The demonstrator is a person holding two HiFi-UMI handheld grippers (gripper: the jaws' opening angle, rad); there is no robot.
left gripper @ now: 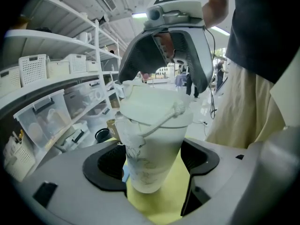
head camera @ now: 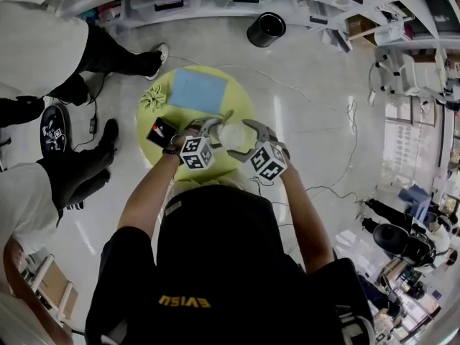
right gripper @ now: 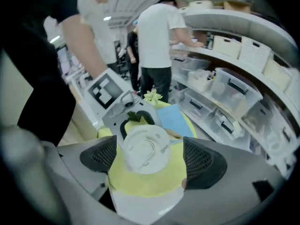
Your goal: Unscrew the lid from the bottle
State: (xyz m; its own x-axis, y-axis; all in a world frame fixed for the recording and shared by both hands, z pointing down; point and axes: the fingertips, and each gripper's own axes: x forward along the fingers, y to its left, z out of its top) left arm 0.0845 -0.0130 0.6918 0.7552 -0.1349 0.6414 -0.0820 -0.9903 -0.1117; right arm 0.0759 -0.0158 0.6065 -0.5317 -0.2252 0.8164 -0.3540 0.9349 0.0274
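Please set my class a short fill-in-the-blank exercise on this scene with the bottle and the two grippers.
1. The left gripper is shut on the ___.
2. The right gripper has its jaws ___, with gaps on both sides of the lid.
3. The cloth lying on the table is ___.
Missing words: bottle; open; blue.

1. Your right gripper (right gripper: pixel 150 159) has its jaws standing apart round the lid (right gripper: pixel 144 150), with slack on both sides.
2. Your left gripper (left gripper: pixel 152 165) clamps the bottle (head camera: pixel 232 135), blocking its flanks.
3. A blue cloth (head camera: pixel 196 90), a green tuft (head camera: pixel 152 99) and a black card (head camera: pixel 159 131) crowd the far and left parts of the table (head camera: pixel 244 106).
4. A bystander's legs (head camera: pixel 93 153) hem the table's left, while the floor to its right is open except for a cable (head camera: pixel 338 171).
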